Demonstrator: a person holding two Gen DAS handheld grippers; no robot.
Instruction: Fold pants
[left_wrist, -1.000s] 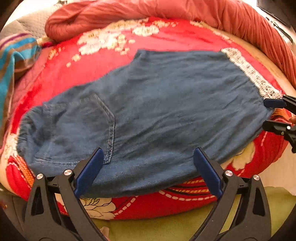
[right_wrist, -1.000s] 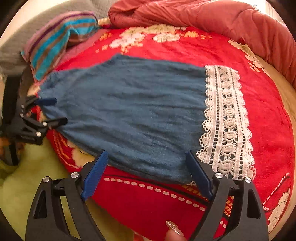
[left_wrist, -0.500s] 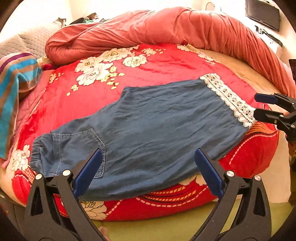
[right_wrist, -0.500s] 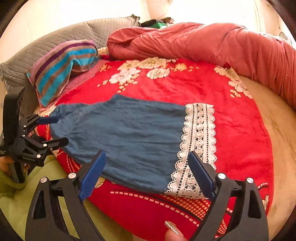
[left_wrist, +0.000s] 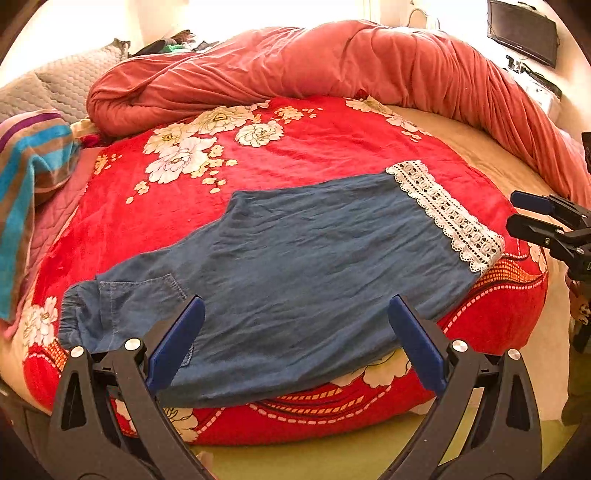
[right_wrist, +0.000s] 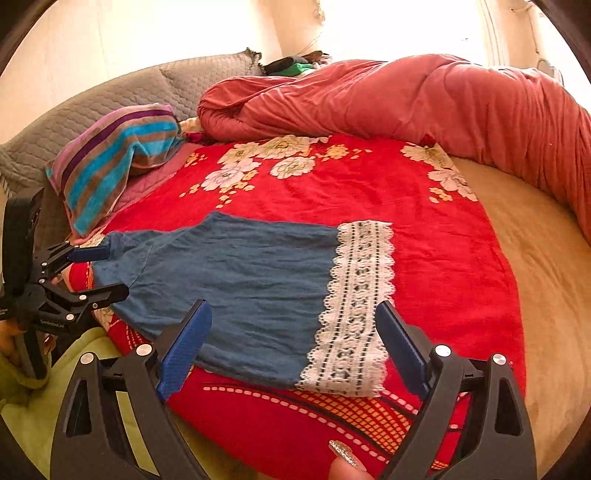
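Blue denim pants (left_wrist: 295, 266) with a white lace hem (left_wrist: 447, 216) lie flat on a red floral blanket (left_wrist: 295, 147), waistband to the left, hem to the right. They also show in the right wrist view (right_wrist: 243, 288), with the lace hem (right_wrist: 354, 306) nearest me. My left gripper (left_wrist: 295, 339) is open and empty, held back above the near edge of the pants by the pocket. My right gripper (right_wrist: 291, 343) is open and empty, held back above the hem end. Each gripper shows in the other's view: the right one (left_wrist: 524, 214), the left one (right_wrist: 99, 273).
A rolled salmon duvet (left_wrist: 332, 66) runs along the far and right side of the round bed. A striped pillow (right_wrist: 110, 158) and grey quilted cushion (right_wrist: 110, 88) sit at the far left. The bed's near edge drops to a yellow-green floor covering (left_wrist: 332, 450).
Both grippers have pulled back and up from the pants, so the bed looks smaller and farther. The pants lie in the same place. Both grippers stay open.
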